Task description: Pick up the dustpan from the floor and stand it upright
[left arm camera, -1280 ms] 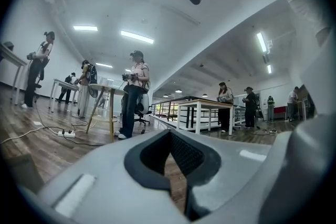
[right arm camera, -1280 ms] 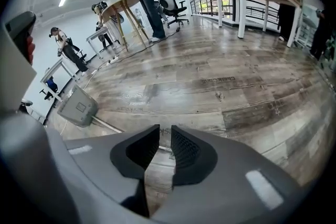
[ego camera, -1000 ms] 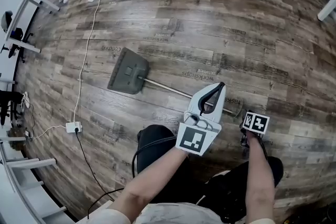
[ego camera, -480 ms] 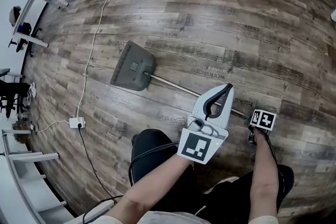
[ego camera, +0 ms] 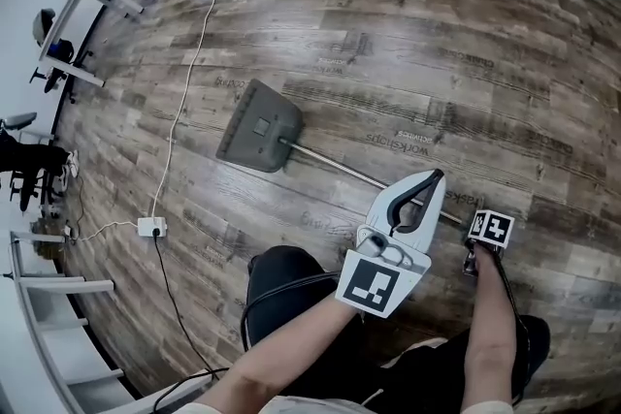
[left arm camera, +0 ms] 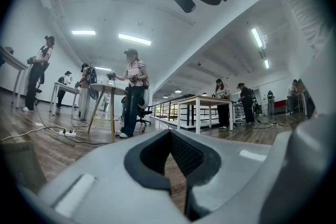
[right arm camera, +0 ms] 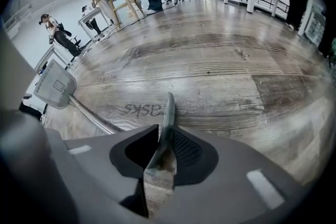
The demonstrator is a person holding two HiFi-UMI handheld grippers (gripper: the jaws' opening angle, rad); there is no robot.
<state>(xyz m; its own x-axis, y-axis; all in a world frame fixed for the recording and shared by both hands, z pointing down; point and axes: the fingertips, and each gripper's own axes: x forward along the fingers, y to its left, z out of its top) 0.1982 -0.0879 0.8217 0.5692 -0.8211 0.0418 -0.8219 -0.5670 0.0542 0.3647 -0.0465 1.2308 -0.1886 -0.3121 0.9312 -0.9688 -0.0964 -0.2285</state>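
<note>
The dustpan (ego camera: 260, 126) is seen lying flat on the wood-plank floor (ego camera: 456, 63). Its grey pan is left of centre in the head view and its thin metal handle (ego camera: 340, 168) runs from there down and to the right, so the long axis is laid diagonally across the frame with the free end nearest the person. That end is met by the right gripper (right arm camera: 167, 131), at the lower right of the head view. In the right gripper view the jaws are drawn in on a narrow grey strip standing up between the pads, judged to be the flat tip of the handle seen edge-on, while the tube is seen trailing to the upper left toward the pan. The left gripper (ego camera: 435, 179) is seen over the handle, a little short of its end, with its jaws brought together at the tips and nothing caught in them. The pan is thus placed well away to the upper left of both grippers. A lift at the held end is judged to be called for, with the pan's far edge used as the pivot.
</note>
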